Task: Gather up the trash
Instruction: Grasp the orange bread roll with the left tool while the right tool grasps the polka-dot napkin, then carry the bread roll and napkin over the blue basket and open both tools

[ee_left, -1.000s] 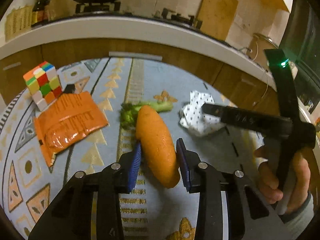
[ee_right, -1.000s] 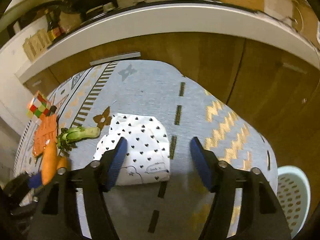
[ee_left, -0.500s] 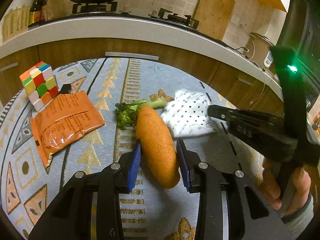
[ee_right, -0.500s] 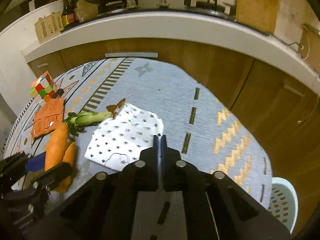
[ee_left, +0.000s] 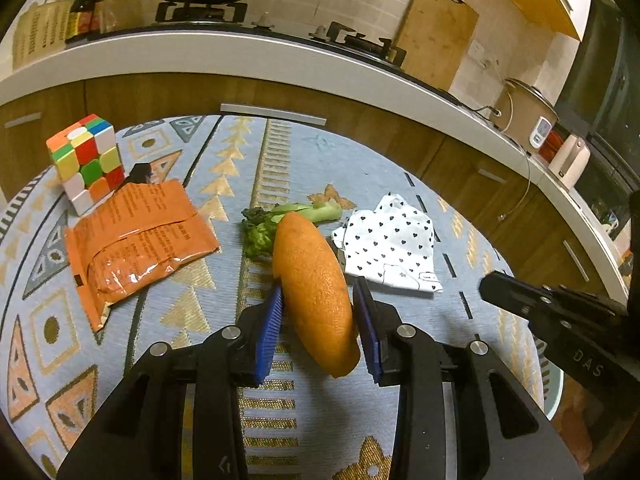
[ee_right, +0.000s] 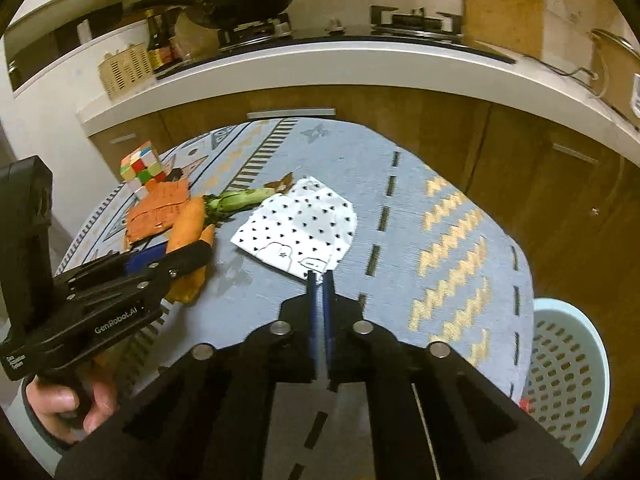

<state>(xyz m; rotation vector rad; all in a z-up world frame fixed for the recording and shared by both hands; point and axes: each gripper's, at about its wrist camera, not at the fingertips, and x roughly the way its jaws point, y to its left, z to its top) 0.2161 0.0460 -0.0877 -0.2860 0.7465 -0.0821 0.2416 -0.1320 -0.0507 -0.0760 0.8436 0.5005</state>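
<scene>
My left gripper is shut on a long curved orange peel and holds it above the patterned tablecloth; the peel also shows in the right wrist view. My right gripper is shut and empty, just short of the near edge of a white heart-print cloth. The cloth also shows in the left wrist view. A green vegetable stalk lies behind the peel. An orange foil wrapper lies to the left.
A Rubik's cube stands at the table's far left. A pale blue perforated bin stands on the floor beside the table's right edge. A kitchen counter with wooden cabinets runs behind the table.
My right gripper has shut, empty, and pulled back from around the heart-print cloth. My left gripper still holds the orange peel and has hardly moved.
</scene>
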